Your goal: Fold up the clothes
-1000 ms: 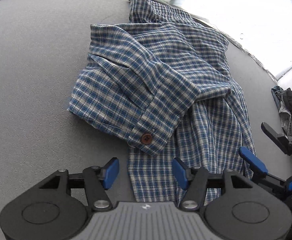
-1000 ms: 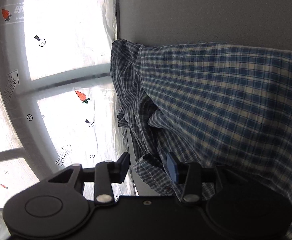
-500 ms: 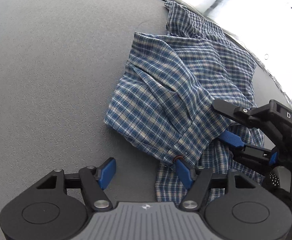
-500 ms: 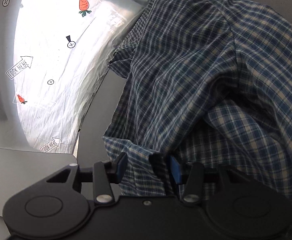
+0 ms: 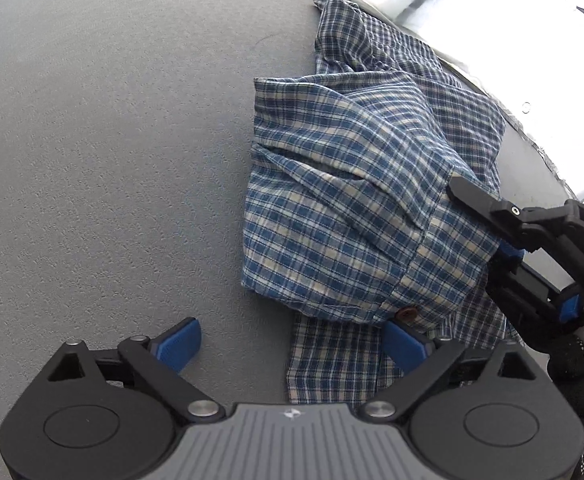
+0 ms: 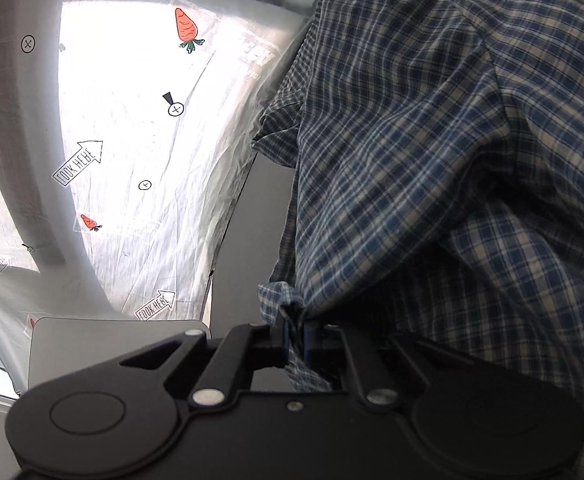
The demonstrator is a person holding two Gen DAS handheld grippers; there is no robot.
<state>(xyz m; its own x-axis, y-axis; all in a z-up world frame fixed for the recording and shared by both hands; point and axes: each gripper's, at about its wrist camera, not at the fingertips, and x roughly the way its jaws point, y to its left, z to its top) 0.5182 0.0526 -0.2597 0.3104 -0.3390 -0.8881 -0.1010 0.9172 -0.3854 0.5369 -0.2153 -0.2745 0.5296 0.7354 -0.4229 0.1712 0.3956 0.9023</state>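
A blue plaid shirt [image 5: 355, 208] lies crumpled on the grey table [image 5: 112, 160], its cuff with a brown button [image 5: 407, 313] turned toward me. My left gripper [image 5: 292, 344] hovers over the shirt's near edge, its jaws opening wide. A strip of fabric lies between them, unpressed, and the right fingertip [image 5: 403, 346] sits just under the cuff. At the shirt's right side my right gripper [image 5: 505, 258] is clamped on the cloth. The right wrist view shows the right gripper [image 6: 293, 336] shut on a bunched fold of the shirt [image 6: 451, 160], which drapes up and away from it.
The table's edge [image 5: 531, 136] runs behind the shirt. Beyond it lies a white sheet [image 6: 132, 120] printed with carrots and arrows. A flat grey board [image 6: 92, 340] lies below the table edge. A dark gloved hand [image 5: 571, 360] holds the right gripper.
The left jaws have spread much wider. The right gripper came in at the shirt's right side and closed on a fold of it.
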